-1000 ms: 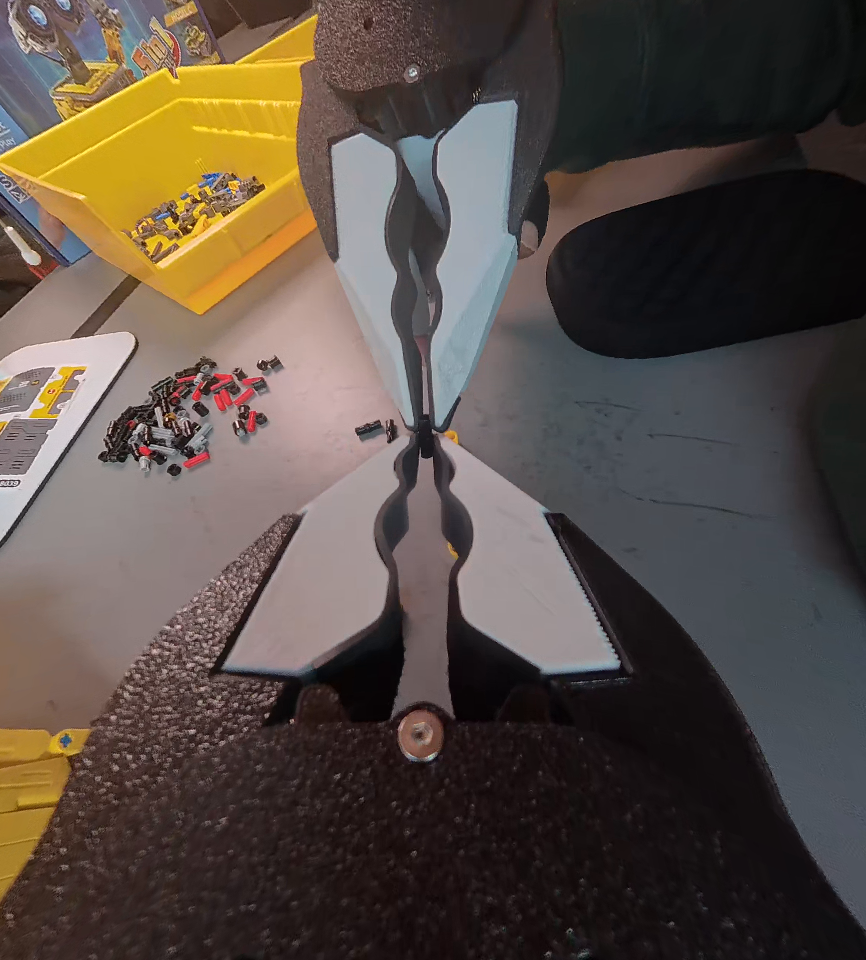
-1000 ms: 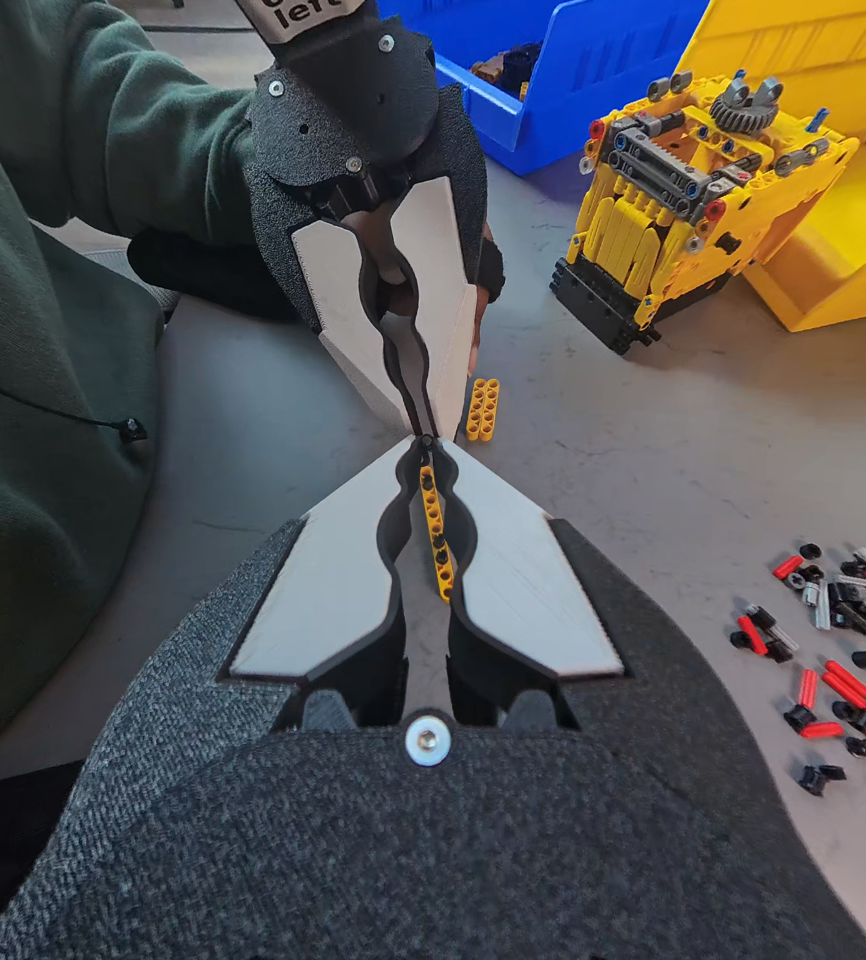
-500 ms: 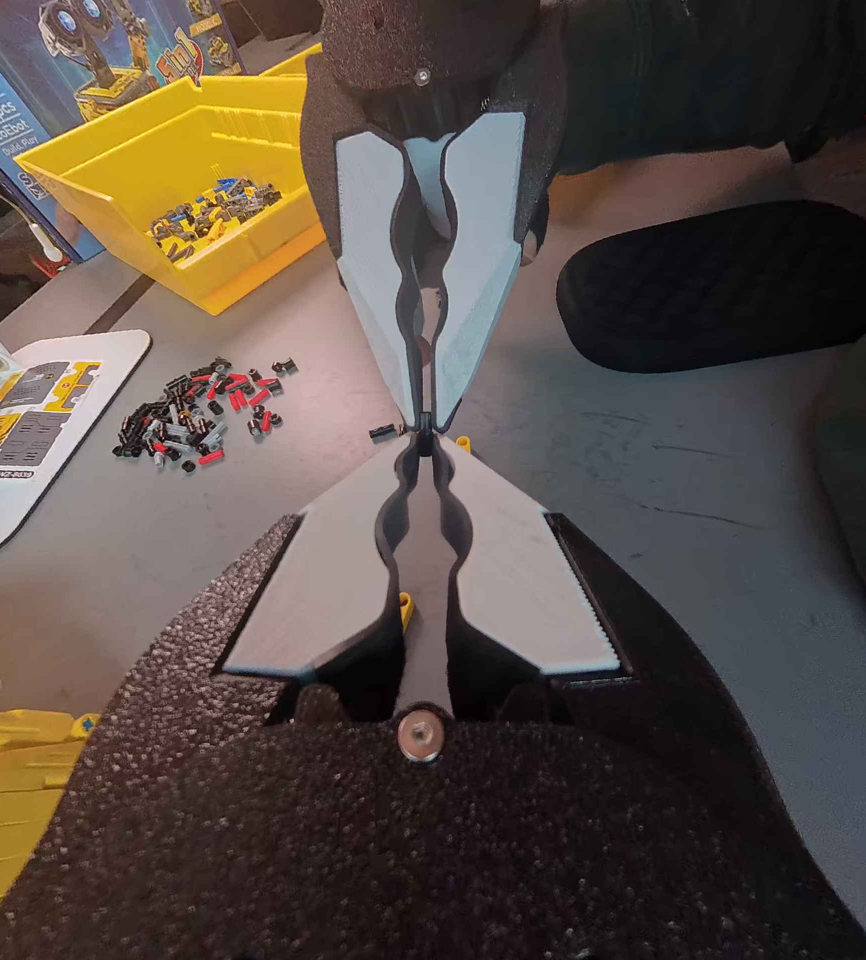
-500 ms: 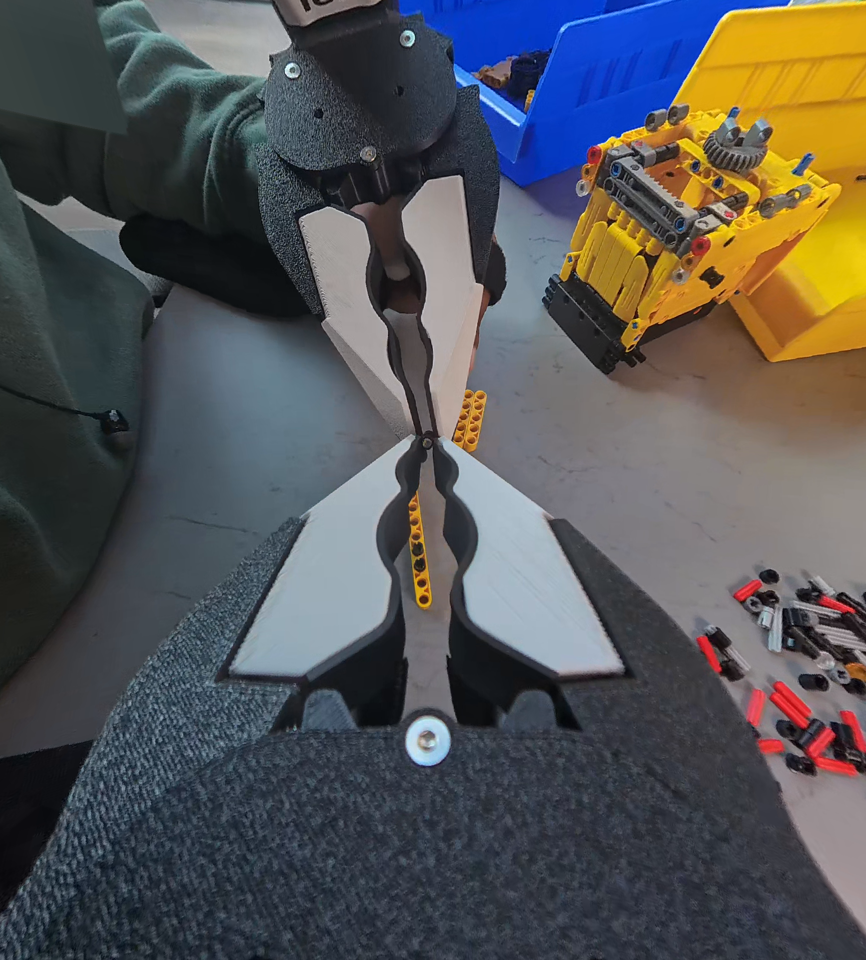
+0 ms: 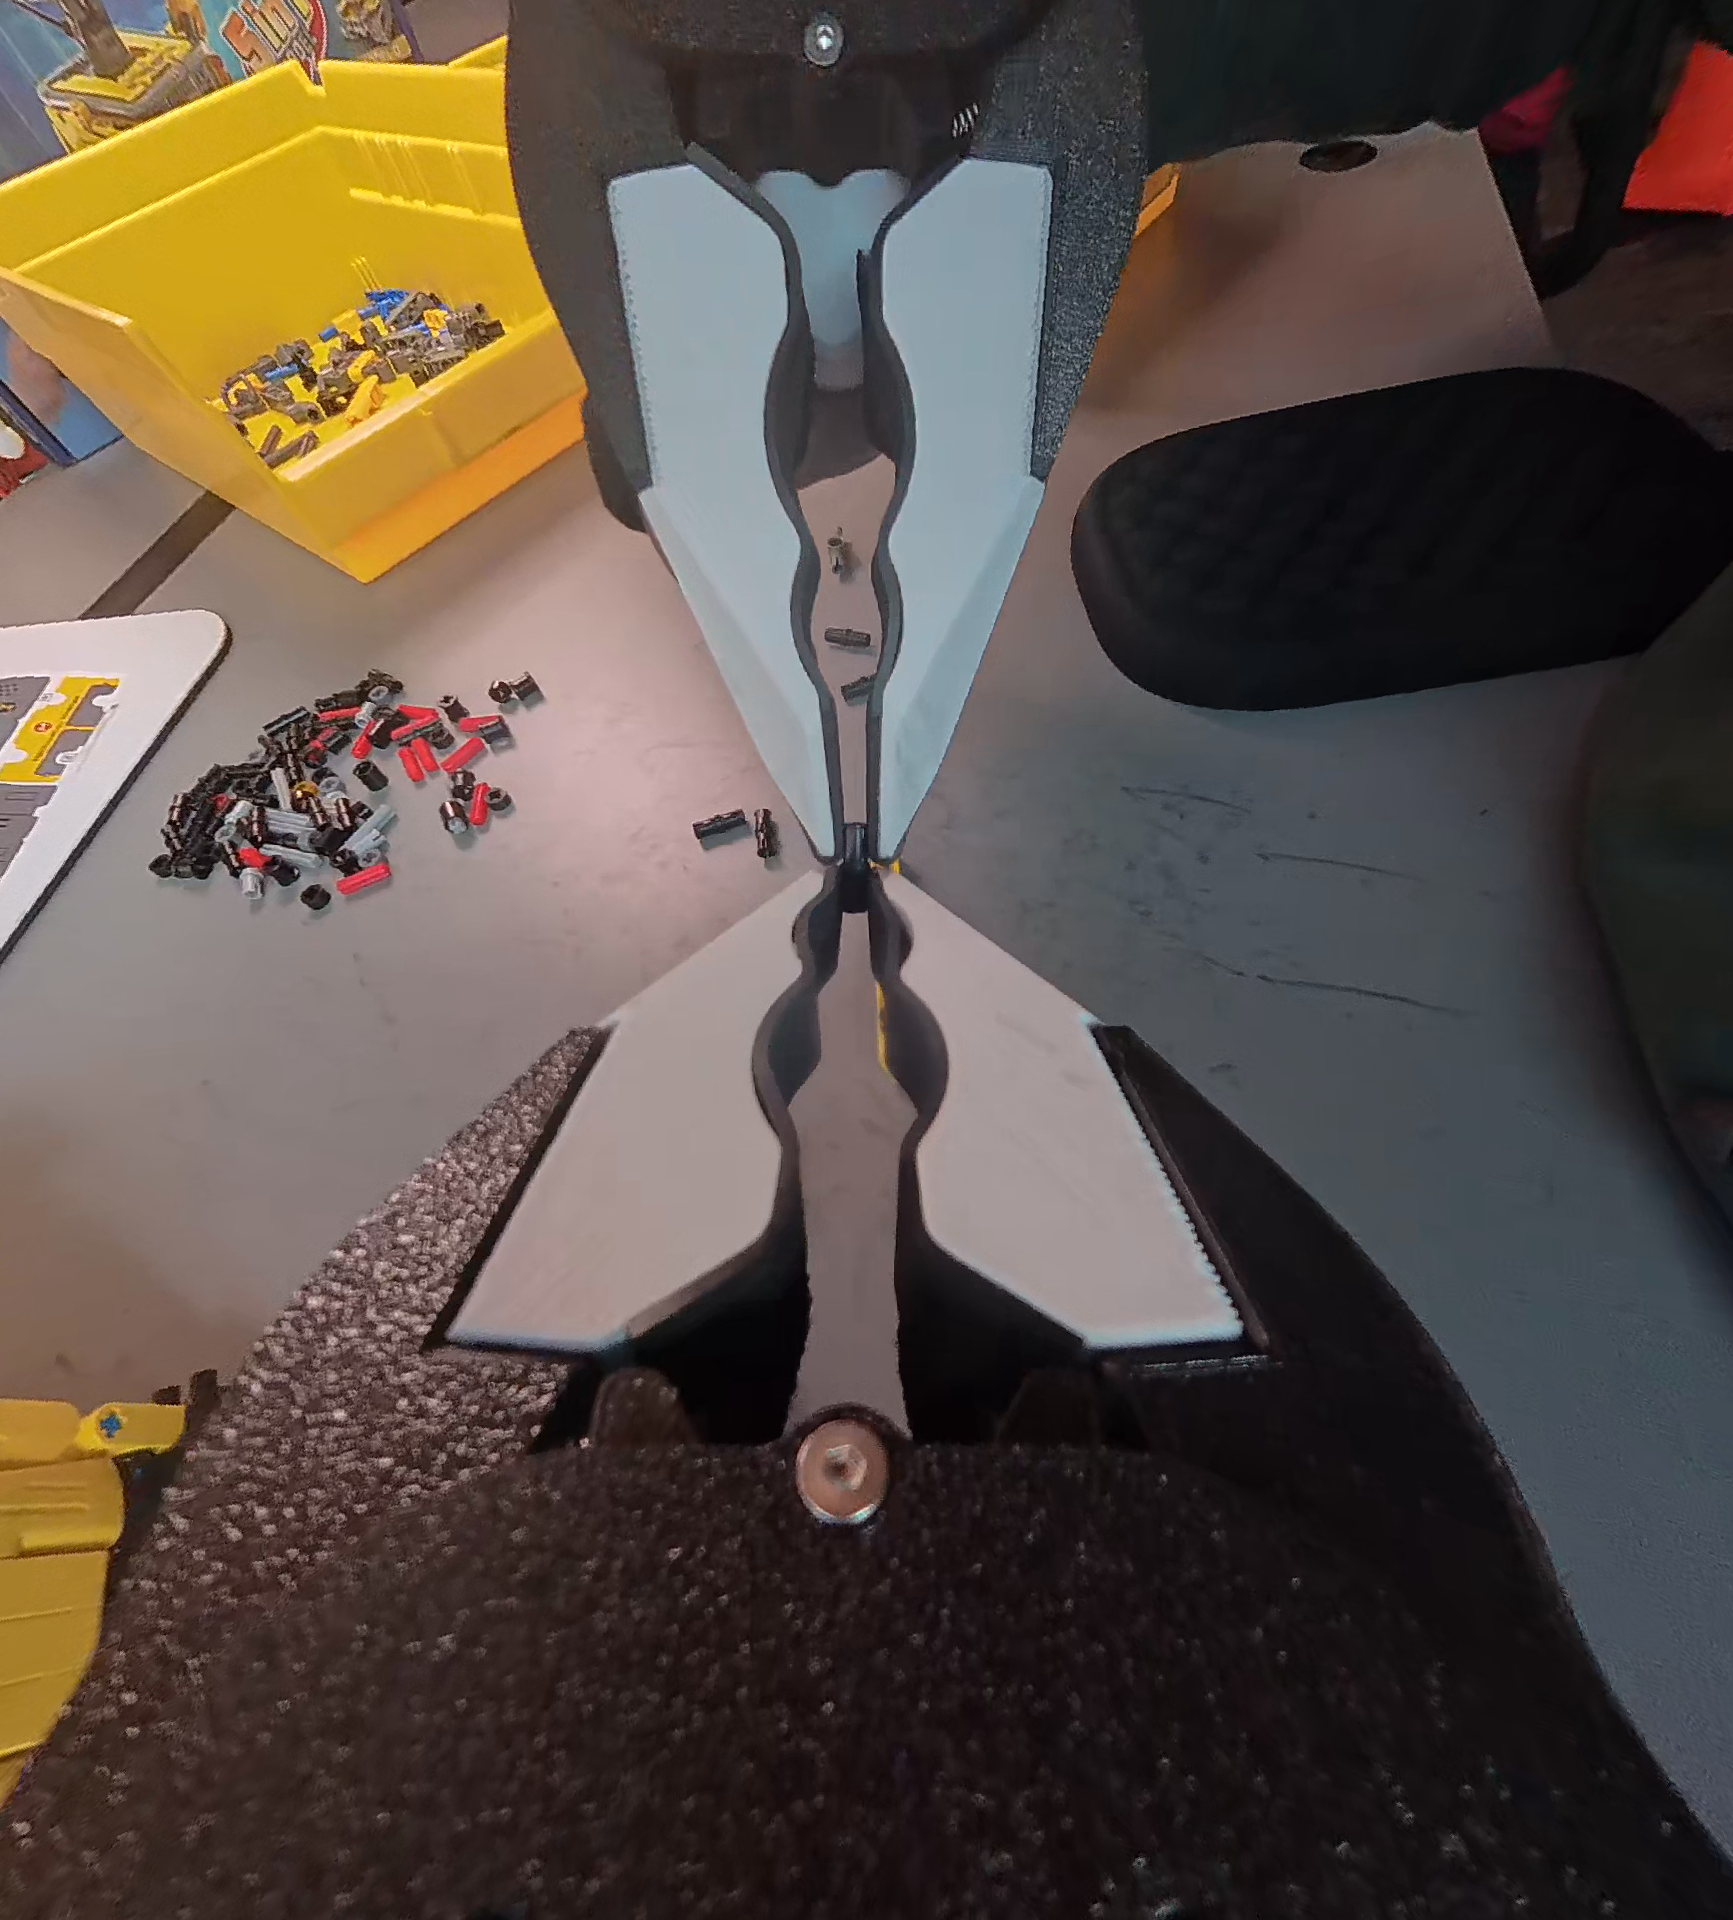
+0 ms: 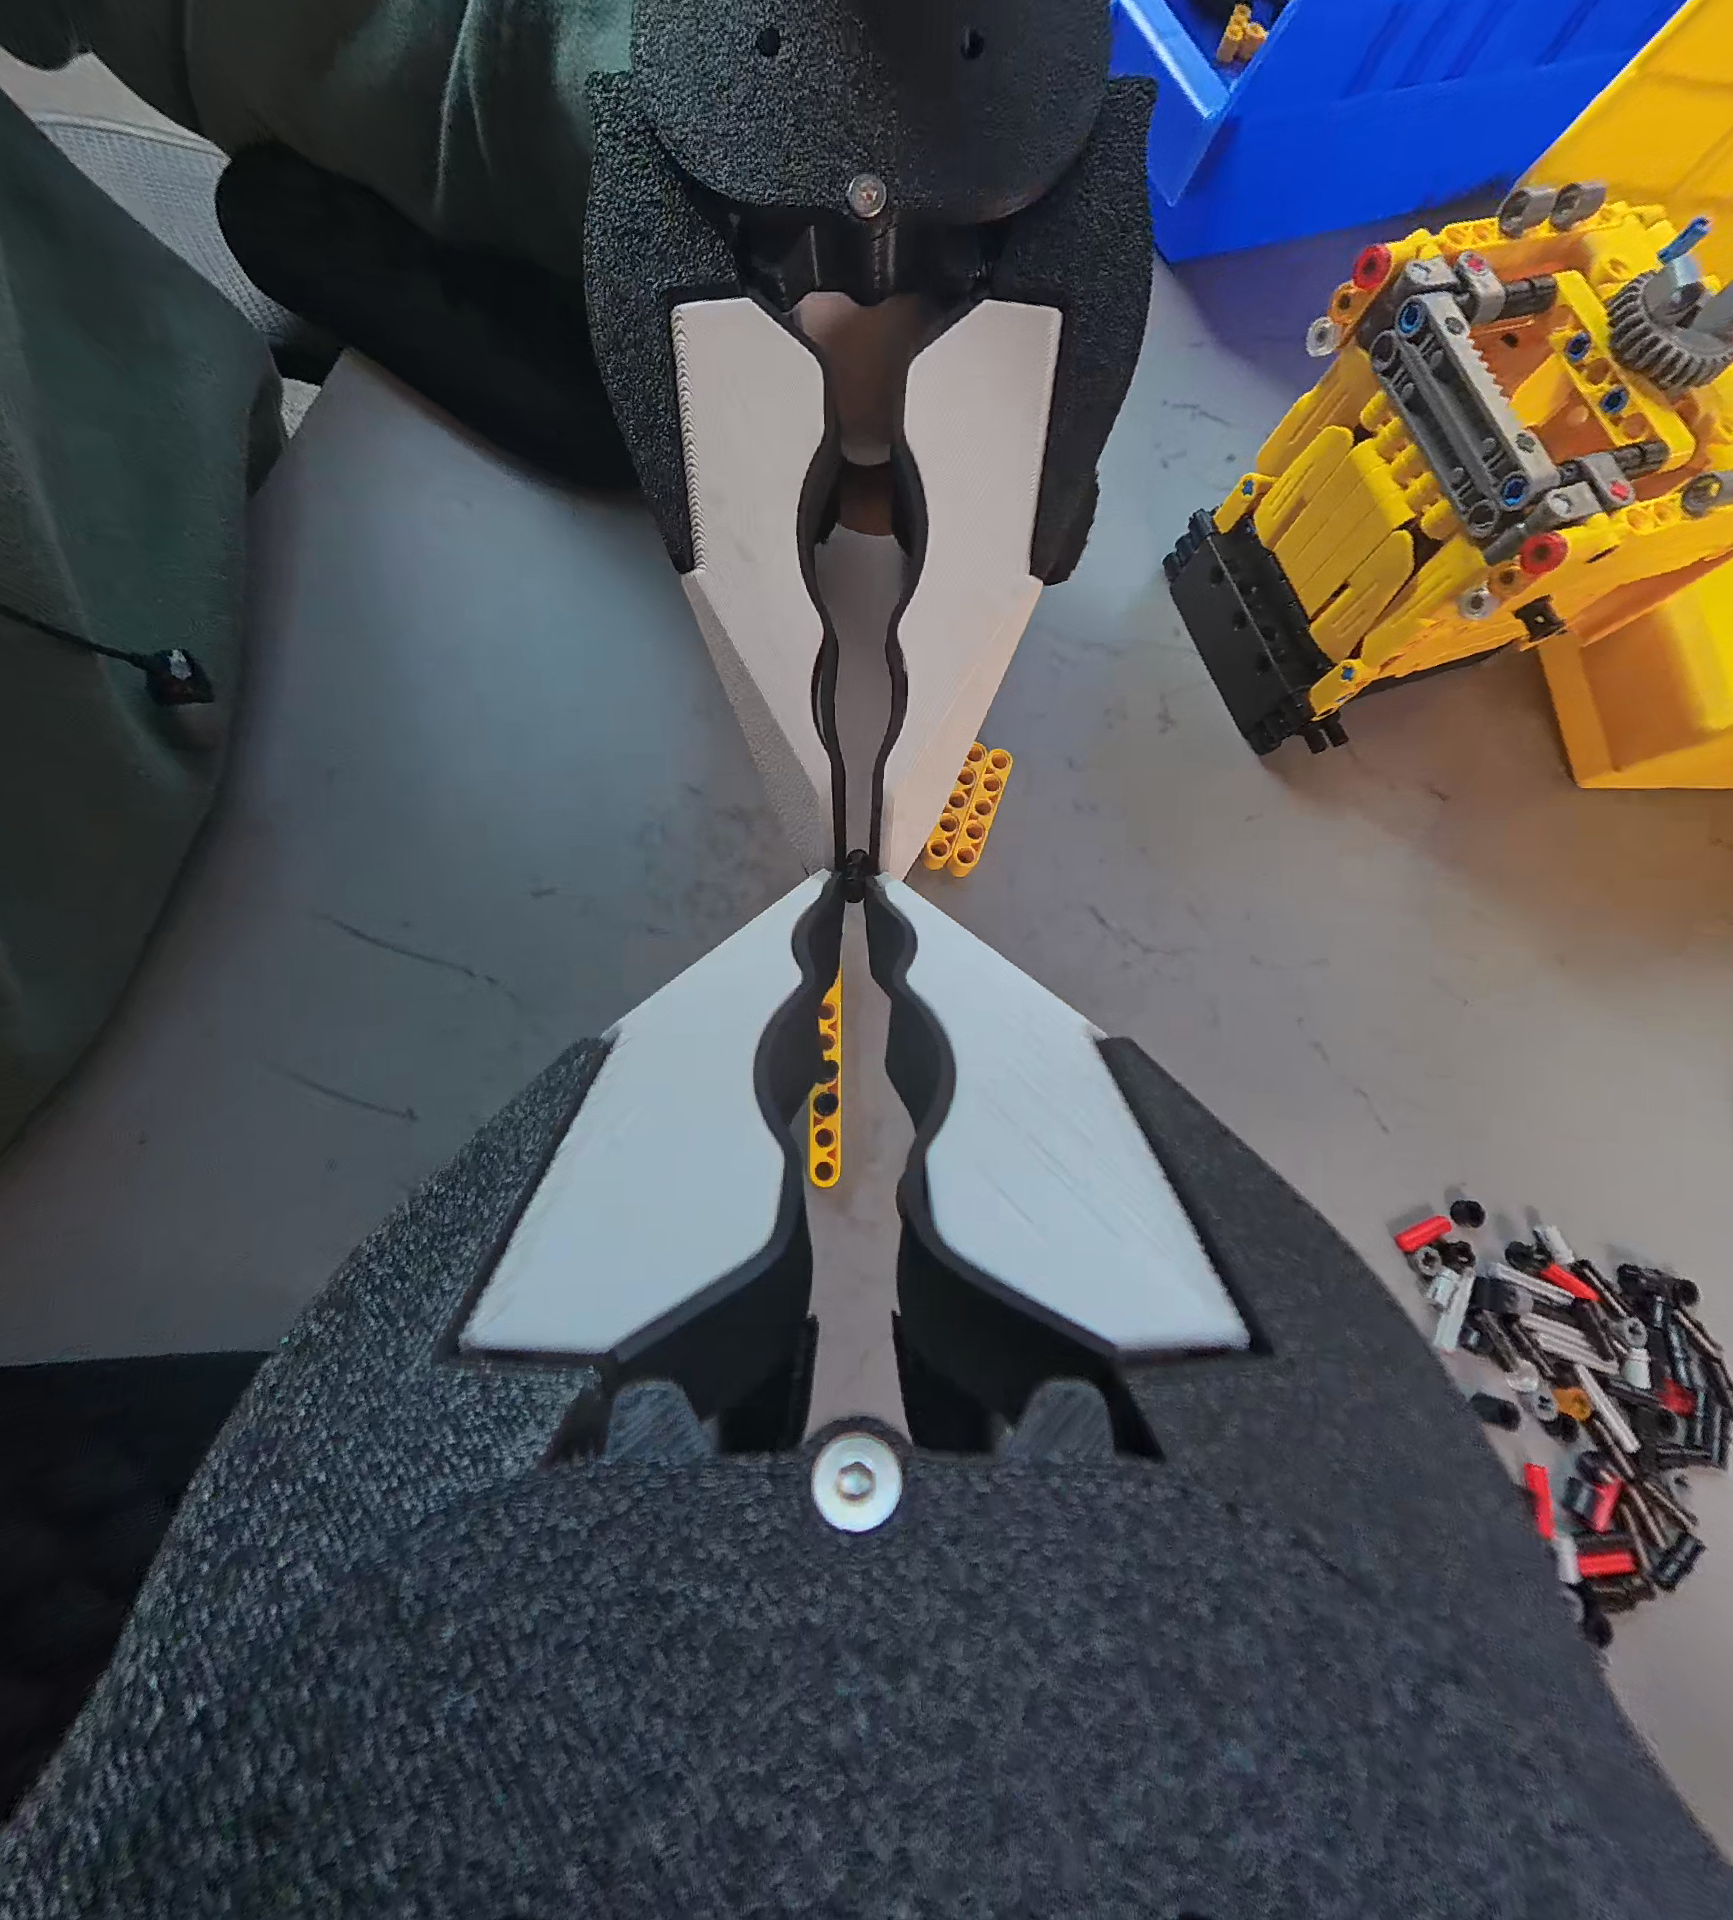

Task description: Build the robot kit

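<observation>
**Grippers meet tip to tip over the grey table**

Both grippers are pinched down narrow and pointed straight at each other, tips touching at a small black pin (image 5: 853, 871). From the left wrist view, the left gripper (image 5: 849, 896) has its fingertips closed on that pin, and the right gripper (image 5: 851, 831) comes at it from the far side, tips against the same piece. From the right wrist view, the right gripper (image 6: 854, 891) is likewise nearly closed at the tips, with a thin yellow beam (image 6: 826, 1091) full of holes running back between its fingers; whether the pin sits in the end of that beam is hard to make out. The left gripper (image 6: 856, 852) faces it from across.

On the table (image 5: 1257, 935), just beside the meeting point, lie two stubby yellow beams (image 6: 968, 808) side by side. A loose heap of small black, red and grey connectors (image 5: 332, 790) sits off to one side, with a pair of black pins (image 5: 735, 828) closer in. A yellow bin (image 5: 249, 312) holding mixed parts stands behind the heap, and a white instruction sheet (image 5: 31, 769) lies near it. A partly built yellow vehicle model (image 6: 1485, 468) stands by a blue bin (image 6: 1361, 114). A green sleeve (image 6: 374, 114) reaches in behind the left gripper.
</observation>
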`<state>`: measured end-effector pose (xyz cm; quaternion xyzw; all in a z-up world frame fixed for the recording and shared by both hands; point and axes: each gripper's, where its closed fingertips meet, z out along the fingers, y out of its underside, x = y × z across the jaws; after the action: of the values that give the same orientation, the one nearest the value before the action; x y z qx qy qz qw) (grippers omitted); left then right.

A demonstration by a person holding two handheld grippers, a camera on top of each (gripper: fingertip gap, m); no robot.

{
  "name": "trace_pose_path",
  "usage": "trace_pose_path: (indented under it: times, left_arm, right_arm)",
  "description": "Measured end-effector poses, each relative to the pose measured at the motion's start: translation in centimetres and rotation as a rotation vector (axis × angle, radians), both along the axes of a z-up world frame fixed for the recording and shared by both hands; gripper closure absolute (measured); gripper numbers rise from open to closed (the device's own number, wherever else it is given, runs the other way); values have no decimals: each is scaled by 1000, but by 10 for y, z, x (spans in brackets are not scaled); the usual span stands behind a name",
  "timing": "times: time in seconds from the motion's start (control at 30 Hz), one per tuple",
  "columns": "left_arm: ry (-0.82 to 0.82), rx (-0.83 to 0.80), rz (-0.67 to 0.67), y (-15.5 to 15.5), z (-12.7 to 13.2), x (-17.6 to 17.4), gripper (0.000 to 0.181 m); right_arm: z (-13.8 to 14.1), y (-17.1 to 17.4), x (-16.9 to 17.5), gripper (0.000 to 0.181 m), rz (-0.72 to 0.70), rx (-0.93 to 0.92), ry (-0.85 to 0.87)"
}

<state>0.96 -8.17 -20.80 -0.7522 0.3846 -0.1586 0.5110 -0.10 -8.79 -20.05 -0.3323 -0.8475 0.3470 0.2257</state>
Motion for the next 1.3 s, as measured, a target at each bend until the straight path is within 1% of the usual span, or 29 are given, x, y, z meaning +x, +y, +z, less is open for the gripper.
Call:
trace_pose_path:
  times: [0.07, 0.13, 0.27, 0.37, 0.43, 0.63, 0.73, 0.9, 1.0, 1.07, 1.17, 1.23, 1.3]
  left_arm:
    - [-23, -27, 10, 0, -1, 0, 177]
    - [9, -72, 24, 0, -11, -4, 167]
    - [52, -227, 28, -5, -39, -5, 159]
    - [112, -278, 35, -6, -54, -4, 159]
    - [152, -281, 51, -5, -59, -5, 161]
    - [138, -304, 40, -4, -60, 0, 174]
    - [133, -310, 39, -4, -60, 0, 174]
    - [117, -327, 37, -3, -60, 0, 175]
    - [116, -329, 33, -3, -60, 0, 175]
    - [112, -333, 32, -3, -60, 0, 174]
    - [119, -325, 33, -3, -61, 0, 175]
    - [116, -329, 31, -4, -60, 0, 175]
    - [115, -328, 29, -4, -60, 0, 174]
  right_arm:
    - [0, 4, 3, 178, -26, -25, -40]
    - [-5, 19, 12, 178, -63, -9, -111]
    - [-36, 38, 38, 178, -89, 68, -333]
    - [-52, 38, 43, 178, -88, 112, -400]
    - [-56, 39, 42, 178, -96, 130, -415]
    - [-56, 39, 38, 178, -77, 195, -471]
    - [-56, 38, 38, 178, -50, 241, -516]
    - [-55, 32, 31, 178, 19, 308, -534]
    - [-59, 30, 34, 178, 77, 357, -559]
    - [-59, 30, 34, 179, 71, 326, -552]
    - [-57, 32, 33, 179, 24, 233, -511]
    - [-54, 33, 32, 179, -22, 150, -465]
    - [-47, 31, 28, 180, -84, 17, -407]
